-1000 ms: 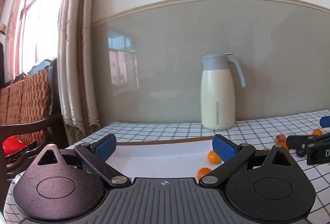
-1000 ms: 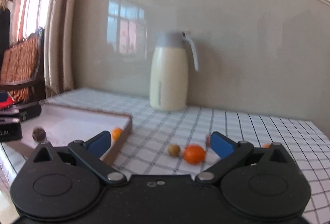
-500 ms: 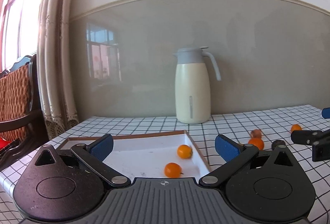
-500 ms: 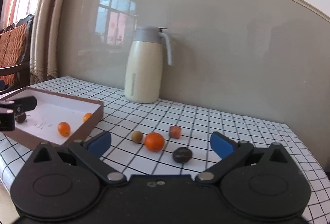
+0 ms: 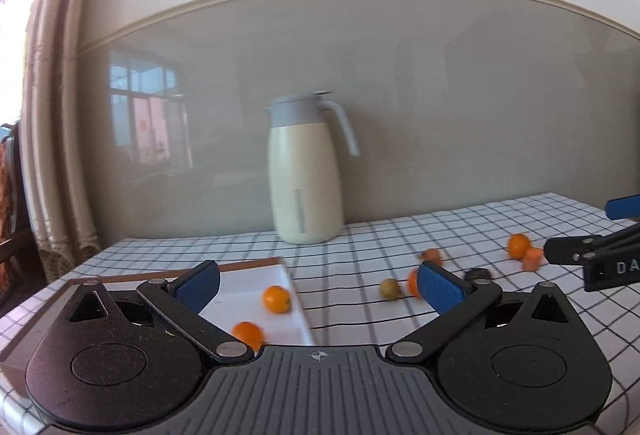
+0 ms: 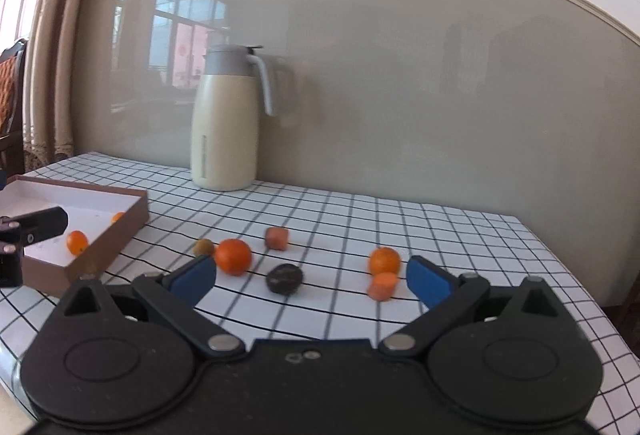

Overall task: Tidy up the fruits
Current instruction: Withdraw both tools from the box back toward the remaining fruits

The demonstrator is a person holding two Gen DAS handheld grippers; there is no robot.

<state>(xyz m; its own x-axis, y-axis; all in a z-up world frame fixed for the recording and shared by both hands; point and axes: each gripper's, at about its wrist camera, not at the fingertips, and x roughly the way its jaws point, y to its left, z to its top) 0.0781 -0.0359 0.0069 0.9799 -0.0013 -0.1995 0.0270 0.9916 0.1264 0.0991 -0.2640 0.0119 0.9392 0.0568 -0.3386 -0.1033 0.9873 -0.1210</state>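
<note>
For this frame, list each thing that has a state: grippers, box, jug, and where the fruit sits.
Left gripper: open, empty.
Right gripper: open, empty.
Box: open-topped, two small oranges visible inside.
Jug: upright, lid closed.
Loose fruit: six pieces on the tablecloth, outside the box.

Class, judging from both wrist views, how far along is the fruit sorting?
Done: two small oranges lie in the brown box. In hand: nothing; the left hand-held gripper and right hand-held gripper are both open and empty. Left: six pieces on the checked tablecloth, among them a large orange and a dark fruit.
</note>
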